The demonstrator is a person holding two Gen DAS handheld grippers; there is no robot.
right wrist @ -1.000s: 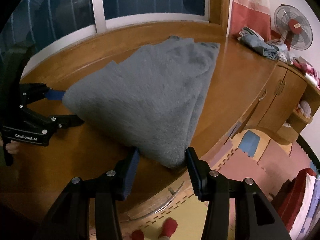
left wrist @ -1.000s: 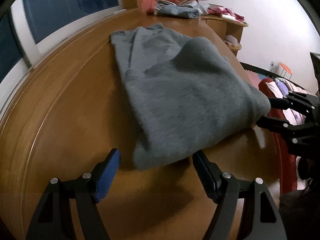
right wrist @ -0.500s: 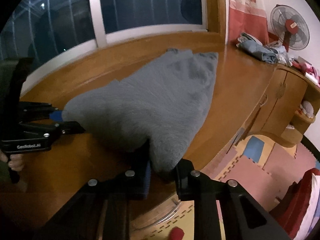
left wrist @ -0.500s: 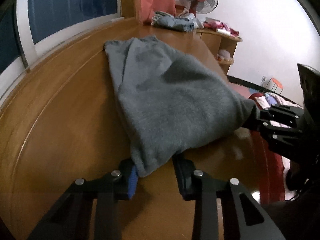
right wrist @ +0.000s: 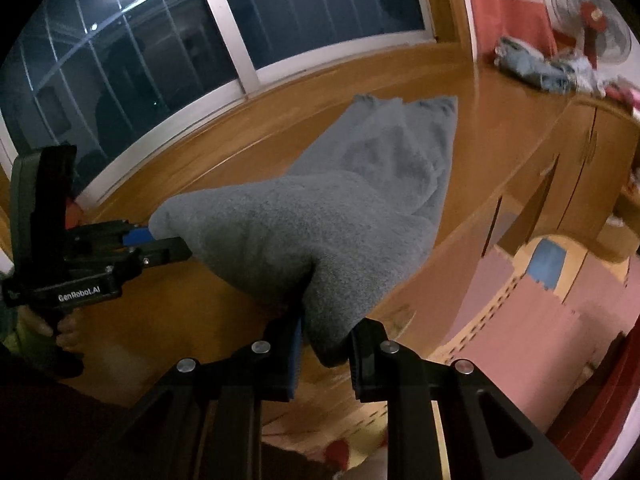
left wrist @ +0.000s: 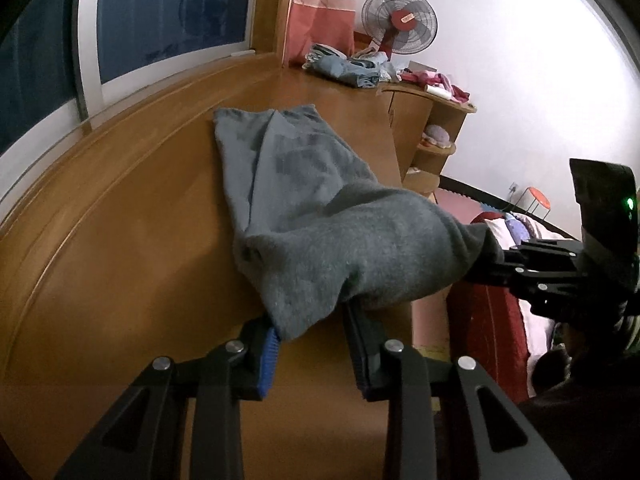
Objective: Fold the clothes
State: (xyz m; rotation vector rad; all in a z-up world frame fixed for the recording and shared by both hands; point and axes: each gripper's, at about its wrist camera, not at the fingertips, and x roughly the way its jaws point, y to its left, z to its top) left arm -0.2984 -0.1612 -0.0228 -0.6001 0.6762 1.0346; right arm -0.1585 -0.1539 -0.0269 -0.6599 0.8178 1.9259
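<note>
Raised since before, left gripper [left wrist: 310, 334] and right gripper [right wrist: 324, 342] jaws clamp grey garment [left wrist: 320, 216] corners.

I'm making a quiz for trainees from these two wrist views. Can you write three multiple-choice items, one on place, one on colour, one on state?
1. Where is the fan?
A. beyond the far end of the wooden surface
B. on the floor mats
C. on the garment

2. What colour is the garment?
A. red
B. grey
C. white

3. How many grippers clamp the garment?
A. none
B. one
C. two

Key: 1 A, it stands past the clothes pile. 2 B, grey throughout. 3 C, the left gripper and the right gripper each pinch a near corner.
</note>
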